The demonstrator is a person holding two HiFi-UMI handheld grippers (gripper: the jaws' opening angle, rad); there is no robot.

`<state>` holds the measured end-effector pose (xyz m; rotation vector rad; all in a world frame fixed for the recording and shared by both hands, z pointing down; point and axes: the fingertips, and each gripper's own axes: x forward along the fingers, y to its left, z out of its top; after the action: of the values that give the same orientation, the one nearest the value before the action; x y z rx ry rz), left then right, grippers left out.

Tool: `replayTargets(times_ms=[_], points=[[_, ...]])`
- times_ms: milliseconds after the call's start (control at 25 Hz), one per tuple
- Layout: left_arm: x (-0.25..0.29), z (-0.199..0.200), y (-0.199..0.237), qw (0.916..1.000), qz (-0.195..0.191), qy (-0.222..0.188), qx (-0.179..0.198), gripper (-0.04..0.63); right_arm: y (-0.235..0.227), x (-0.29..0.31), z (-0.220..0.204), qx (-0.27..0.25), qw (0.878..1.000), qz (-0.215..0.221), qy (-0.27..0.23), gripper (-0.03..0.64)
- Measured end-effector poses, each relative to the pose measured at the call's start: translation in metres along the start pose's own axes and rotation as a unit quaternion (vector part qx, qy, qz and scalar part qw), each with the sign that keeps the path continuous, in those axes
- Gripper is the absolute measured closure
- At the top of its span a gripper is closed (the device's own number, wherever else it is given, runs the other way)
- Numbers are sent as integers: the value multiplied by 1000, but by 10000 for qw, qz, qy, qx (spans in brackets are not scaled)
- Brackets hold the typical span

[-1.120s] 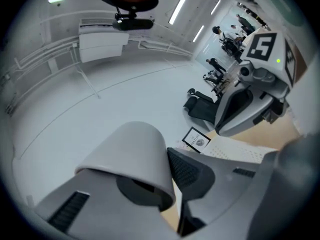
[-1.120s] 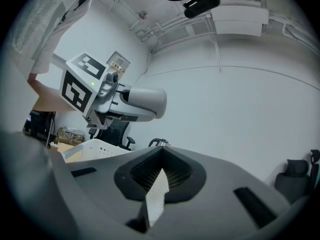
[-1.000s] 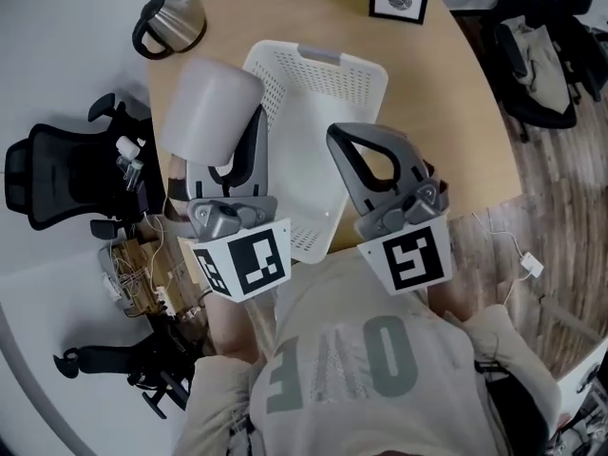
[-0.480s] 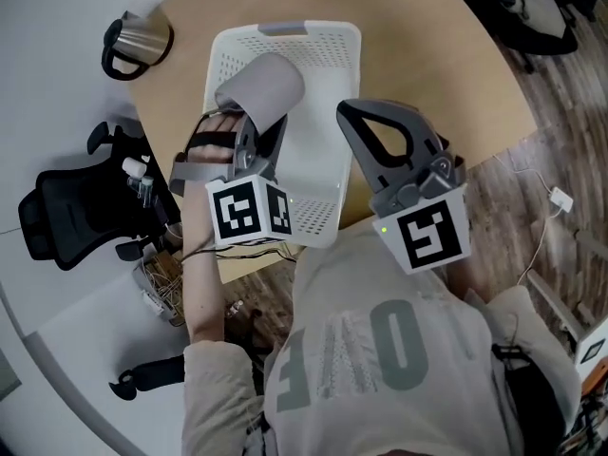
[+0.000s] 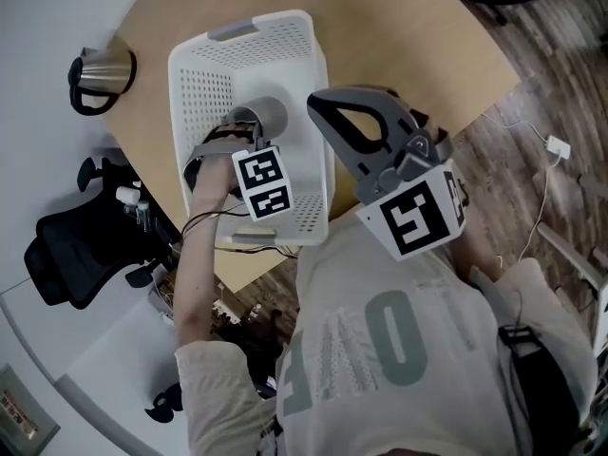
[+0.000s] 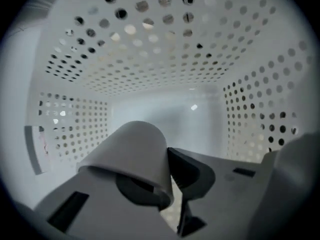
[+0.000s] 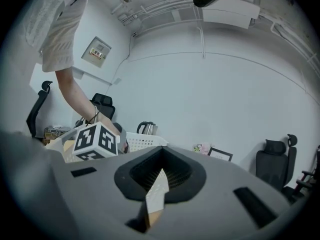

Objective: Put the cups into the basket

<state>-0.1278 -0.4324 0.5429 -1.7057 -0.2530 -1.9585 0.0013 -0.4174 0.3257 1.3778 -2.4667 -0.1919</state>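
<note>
The left gripper is clamping a cup inside the basket, release pending; the right gripper, at the basket's 3 o'clock, is hovering narrow and empty.

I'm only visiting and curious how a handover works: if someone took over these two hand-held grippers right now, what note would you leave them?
Left gripper: shut on the wall of a pale cup, reaching down inside the white basket.
Right gripper: shut, nothing in it, held above the near edge of the table beside the basket.
Done: the cup is inside the basket's walls, tilted, rim toward the gripper.
Left: let go of the cup and lift the left gripper out. Whether the cup touches the basket floor cannot be told. No other cup shows in these views; a kettle stands on the table by the basket.
</note>
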Motion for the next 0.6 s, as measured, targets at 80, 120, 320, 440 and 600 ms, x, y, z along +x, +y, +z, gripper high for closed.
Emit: replayTargets(times_ms=[80,120,320,440,600], points=[[15,-3,-12,9989,-285,266,248,537,1,-1,-3,30,10000,5,38,618],[20,-4,-17,9980,-371,356,360,537,0,-1,-5,54,10000,-9,58,618],[36,-4,-21,9958,-494,499,588,537,-6,-4,-12,129,9997,-158,118,618],[47,-5,-25,9932,-514,663,808,537,-9,-7,-13,144,9995,-242,162,618],[56,-5,-26,9923,-380,727,926,535,-15,-11,-15,129,9992,-348,176,618]])
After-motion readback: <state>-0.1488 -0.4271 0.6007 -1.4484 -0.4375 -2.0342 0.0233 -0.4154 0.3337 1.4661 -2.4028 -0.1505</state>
